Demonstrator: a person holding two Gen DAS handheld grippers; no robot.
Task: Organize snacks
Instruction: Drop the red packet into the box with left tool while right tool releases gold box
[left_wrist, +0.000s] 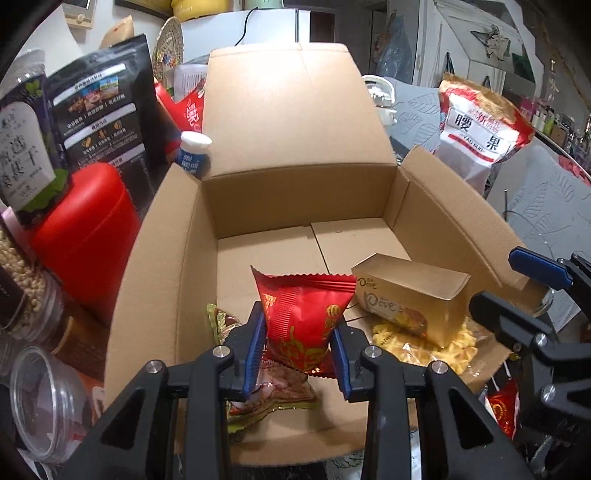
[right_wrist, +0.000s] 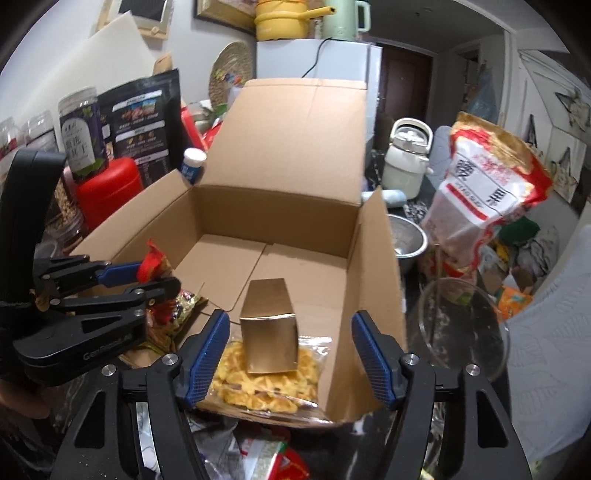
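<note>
Left gripper (left_wrist: 298, 345) jaws clamped on red crinkle-edged snack packet (left_wrist: 304, 314) over open brown cardboard box (left_wrist: 295, 155); right gripper (right_wrist: 290, 354) jaws wide open, empty, gold rectangular carton (right_wrist: 271, 328) between them.

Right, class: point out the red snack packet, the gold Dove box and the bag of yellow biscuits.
red snack packet (left_wrist: 303, 317): left wrist view, front face.
gold Dove box (right_wrist: 269, 328): right wrist view, near end.
bag of yellow biscuits (right_wrist: 258, 391): right wrist view, middle.
</note>
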